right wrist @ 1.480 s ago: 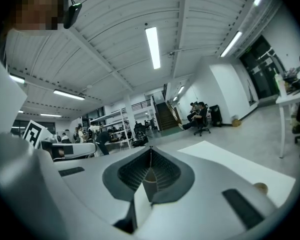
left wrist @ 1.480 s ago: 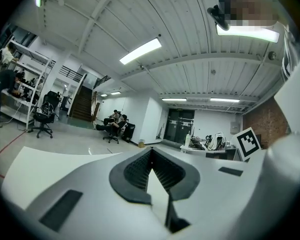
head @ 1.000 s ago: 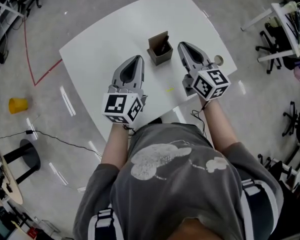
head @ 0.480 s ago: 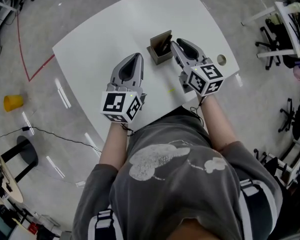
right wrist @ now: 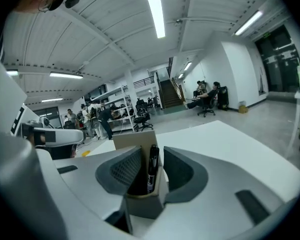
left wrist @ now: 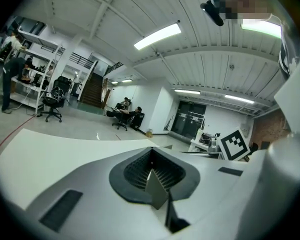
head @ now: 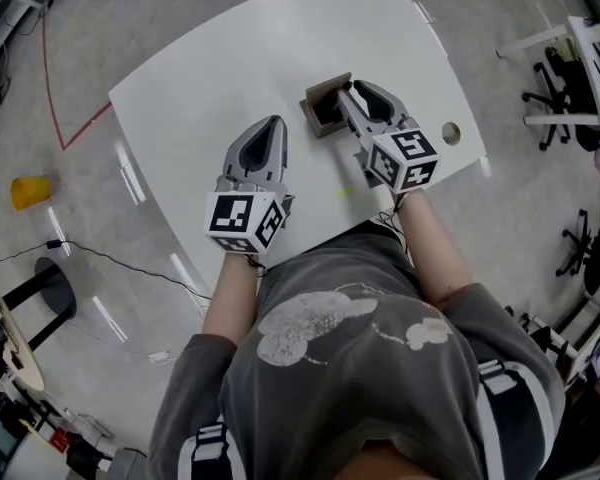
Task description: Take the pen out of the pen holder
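A brown cardboard pen holder (head: 325,110) stands on the white table (head: 220,63). A black pen (right wrist: 152,165) stands upright in the holder (right wrist: 144,204). My right gripper (head: 352,94) has come up to the holder from the right. In the right gripper view its jaws (right wrist: 151,157) are opening, one on each side of the pen, and the pads are clear of it. My left gripper (head: 271,126) hovers over bare table to the left of the holder. Its jaws (left wrist: 151,151) meet at the tips with nothing between them.
A round cable hole (head: 451,133) sits near the table's right edge, and a small yellow mark (head: 345,190) lies near the front edge. On the floor are a yellow object (head: 30,190), a red line (head: 52,88) and office chairs (head: 550,98) at the right.
My right gripper has moved forward and down to the pen holder, and its jaws have spread from shut to wide around the pen. My left gripper has sunk slightly.
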{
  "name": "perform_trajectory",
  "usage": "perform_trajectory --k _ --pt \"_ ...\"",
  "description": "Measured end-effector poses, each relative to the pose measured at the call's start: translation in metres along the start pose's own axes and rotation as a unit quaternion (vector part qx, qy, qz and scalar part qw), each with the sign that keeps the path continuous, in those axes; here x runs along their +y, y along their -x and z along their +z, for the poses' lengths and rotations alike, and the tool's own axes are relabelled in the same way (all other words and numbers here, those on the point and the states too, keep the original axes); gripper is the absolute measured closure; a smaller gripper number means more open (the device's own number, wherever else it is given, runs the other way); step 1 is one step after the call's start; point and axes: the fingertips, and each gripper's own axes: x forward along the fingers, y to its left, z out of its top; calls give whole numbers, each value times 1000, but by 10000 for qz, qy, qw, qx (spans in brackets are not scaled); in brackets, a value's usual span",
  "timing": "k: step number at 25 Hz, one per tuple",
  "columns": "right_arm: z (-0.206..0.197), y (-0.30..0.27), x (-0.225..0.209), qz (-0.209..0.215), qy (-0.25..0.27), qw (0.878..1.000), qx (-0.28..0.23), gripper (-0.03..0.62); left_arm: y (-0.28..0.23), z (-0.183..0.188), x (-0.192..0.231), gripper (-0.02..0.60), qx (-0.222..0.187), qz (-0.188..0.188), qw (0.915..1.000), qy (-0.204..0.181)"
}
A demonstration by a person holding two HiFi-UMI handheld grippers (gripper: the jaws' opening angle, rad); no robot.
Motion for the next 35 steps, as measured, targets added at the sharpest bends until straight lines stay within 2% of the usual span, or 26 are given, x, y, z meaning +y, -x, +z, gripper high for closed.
perform_trajectory --k 9,12,14,22,27,30,35 --pt "-5 -8 -3 106 28 9999 105 470 0 -2 7 574 19 101 9999 109" --pt "-4 -7 -4 54 64 9999 93 516 2 -1 10 574 27 118 9999 114" --pt "-3 -6 -5 38 18 10000 58 522 3 0 12 574 19 123 9998 126" --pt "14 8 3 -25 -9 9995 -314 526 10 -1 7 574 21 -57 9999 158" --pt "24 29 11 29 -257 9979 -588 526 12 -4 -4 574 77 -380 9991 146" --pt "34 44 16 -155 -289 9955 -885 526 16 -9 -4 574 160 -559 9983 87" --pt "41 79 12 -219 -403 9916 -1206 526 18 -14 -24 574 139 -592 9981 82"
